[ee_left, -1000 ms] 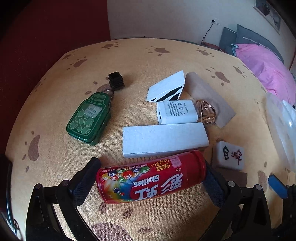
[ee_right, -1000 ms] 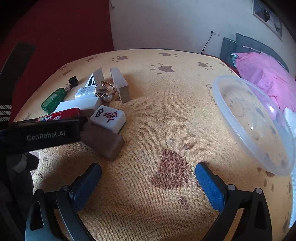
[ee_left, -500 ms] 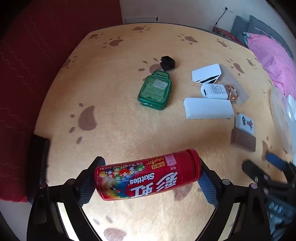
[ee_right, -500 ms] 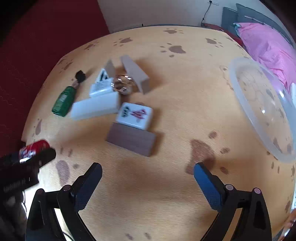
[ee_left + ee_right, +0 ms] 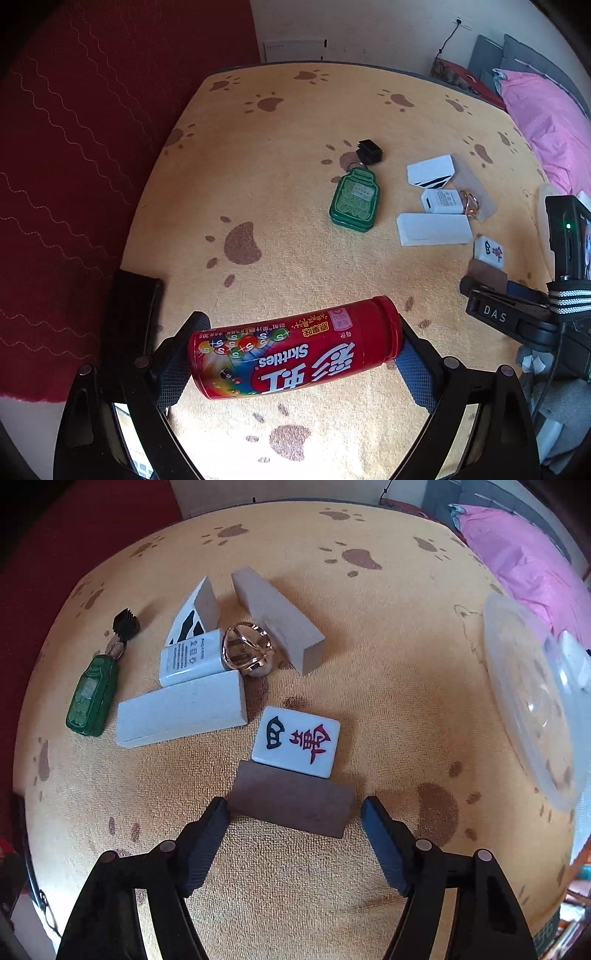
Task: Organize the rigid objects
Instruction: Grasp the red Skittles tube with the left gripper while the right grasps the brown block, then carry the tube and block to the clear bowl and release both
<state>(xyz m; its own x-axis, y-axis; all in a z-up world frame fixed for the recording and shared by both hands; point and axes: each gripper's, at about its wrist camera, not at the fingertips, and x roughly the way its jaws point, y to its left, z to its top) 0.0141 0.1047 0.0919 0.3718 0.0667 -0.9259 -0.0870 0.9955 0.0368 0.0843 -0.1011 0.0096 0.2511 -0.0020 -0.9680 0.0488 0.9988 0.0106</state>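
Lifted higher since prior frame: red cylindrical Skittles candy tube, clamped endwise in left gripper, well above table. Right gripper lowered, jaws apart, straddling dark brown rectangular block; long axis crosswise btwn pads.

Since a second ago the left gripper has carried the clamped Skittles tube up and back from the cluster, while the right gripper has closed in to straddle the brown block, fingers apart.

Red Skittles tube sideways, claw-clamped
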